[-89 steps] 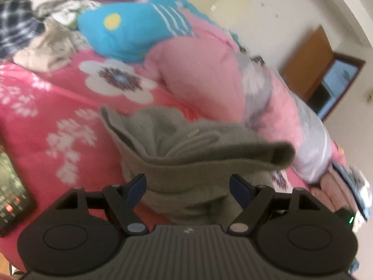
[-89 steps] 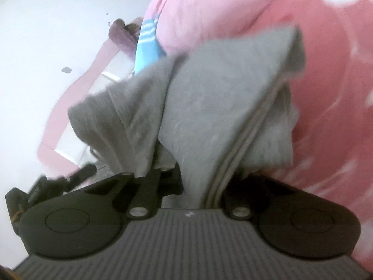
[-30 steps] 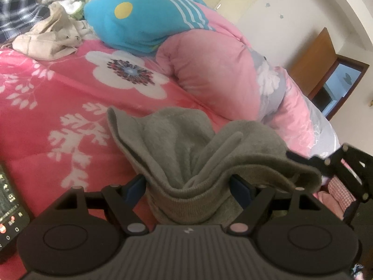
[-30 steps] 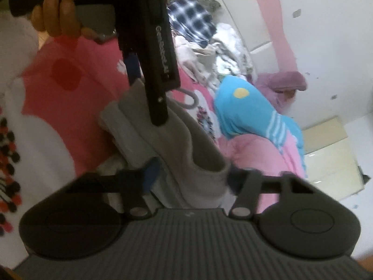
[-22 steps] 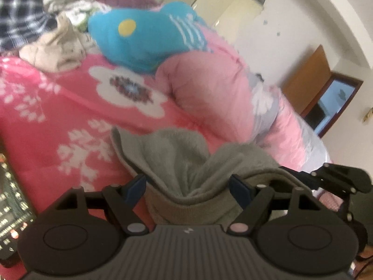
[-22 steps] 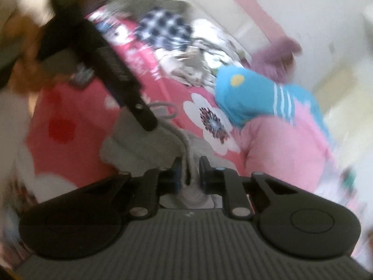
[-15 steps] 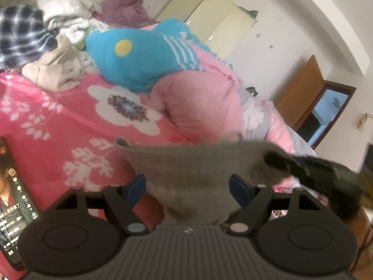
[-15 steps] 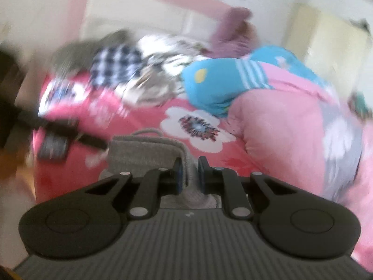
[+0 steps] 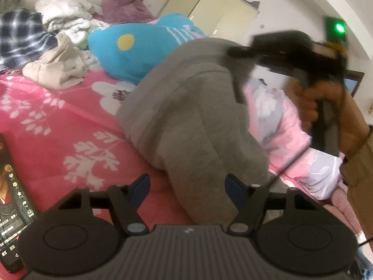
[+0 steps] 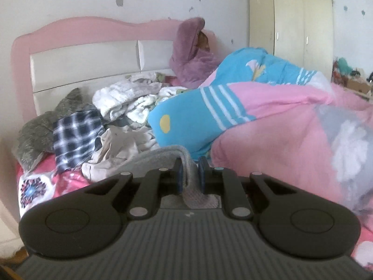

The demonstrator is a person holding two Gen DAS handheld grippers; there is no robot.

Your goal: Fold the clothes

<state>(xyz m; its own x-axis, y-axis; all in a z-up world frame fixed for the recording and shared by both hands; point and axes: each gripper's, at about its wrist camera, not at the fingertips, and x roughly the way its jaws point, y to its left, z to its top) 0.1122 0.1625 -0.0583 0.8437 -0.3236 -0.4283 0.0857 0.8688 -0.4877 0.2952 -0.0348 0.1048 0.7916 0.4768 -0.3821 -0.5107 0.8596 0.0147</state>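
Clothes are lying in a heap near the pink headboard (image 10: 77, 30): a plaid shirt (image 10: 77, 137), white towels (image 10: 130, 98), a beige garment (image 9: 56, 67) and a purple garment (image 10: 193, 53) that is leaning against the wall. A blue and pink quilt (image 10: 268, 121) is taking the far side of the bed (image 9: 53, 121), whose cover is pink-red with white flowers. A cream wardrobe (image 10: 291, 30) is standing behind the quilt. A phone (image 9: 11, 200) with a lit screen is lying on the bed at the left edge of the left view; its small writing is not readable.

The grey garment (image 9: 198, 116) is hanging above the bed between the two claws. The right claw (image 10: 190, 175) is pressing its blue pads together on a ribbed edge of this garment, and in the left view a hand (image 9: 326, 107) is holding that claw up high, with a green light shining above it. The raised cloth is hiding part of the quilt from the left camera.

The left claw (image 9: 188, 186) is standing spread wide. The lower end of the grey garment is falling between its fingers (image 9: 139, 186), nearer to the right one, but I cannot tell if it is touching it. No brand or label is readable on the garment.
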